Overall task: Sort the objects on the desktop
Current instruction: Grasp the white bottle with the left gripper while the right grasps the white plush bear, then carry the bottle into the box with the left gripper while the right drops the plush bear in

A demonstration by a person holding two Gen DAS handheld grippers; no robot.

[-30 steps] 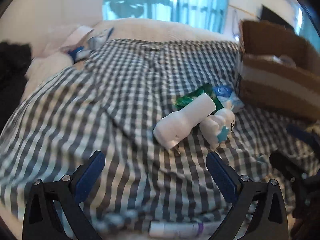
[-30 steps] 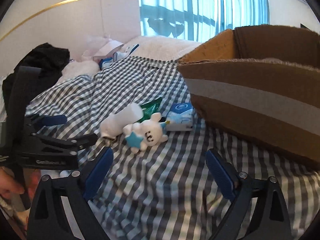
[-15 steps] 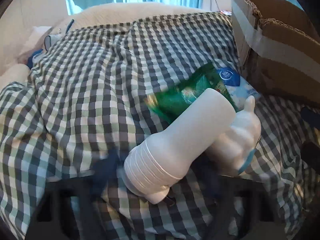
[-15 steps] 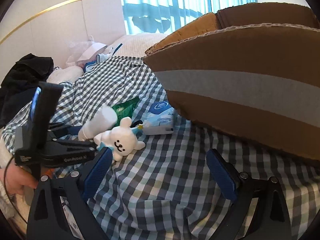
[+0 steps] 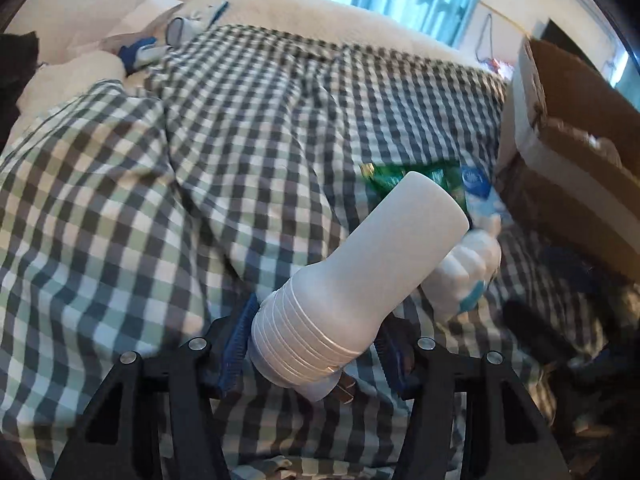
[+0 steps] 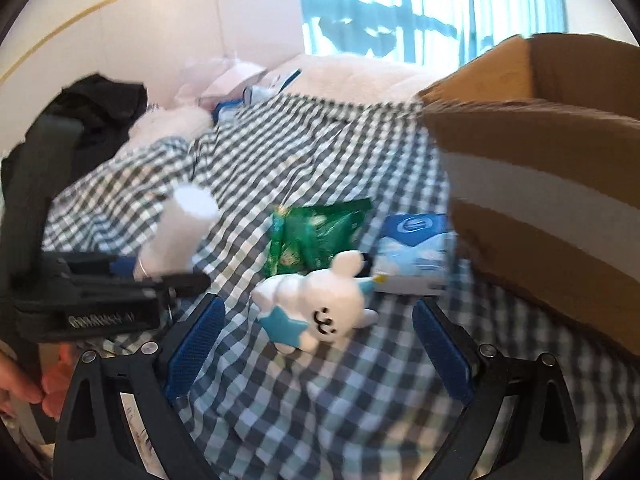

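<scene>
My left gripper (image 5: 314, 344) is shut on the ribbed base of a white charger plug (image 5: 372, 268) and holds it tilted above the checked bedspread. The plug shows blurred in the right wrist view (image 6: 176, 232), held by the left gripper (image 6: 132, 280). My right gripper (image 6: 316, 340) is open and empty, just in front of a white plush toy with a blue star (image 6: 320, 304). A green snack packet (image 6: 316, 232) and a blue tissue pack (image 6: 416, 256) lie behind the toy. The toy (image 5: 468, 272) also shows behind the plug.
A large cardboard box (image 6: 540, 184) stands at the right on the checked bedspread (image 5: 160, 200). White pillows, papers and small items (image 5: 140, 48) lie at the far left, with dark clothing (image 6: 100, 104) beside them. Curtained windows are behind.
My left gripper closed on the white plug and lifted it off the toy and packet. My right gripper came closer to the plush toy, staying open.
</scene>
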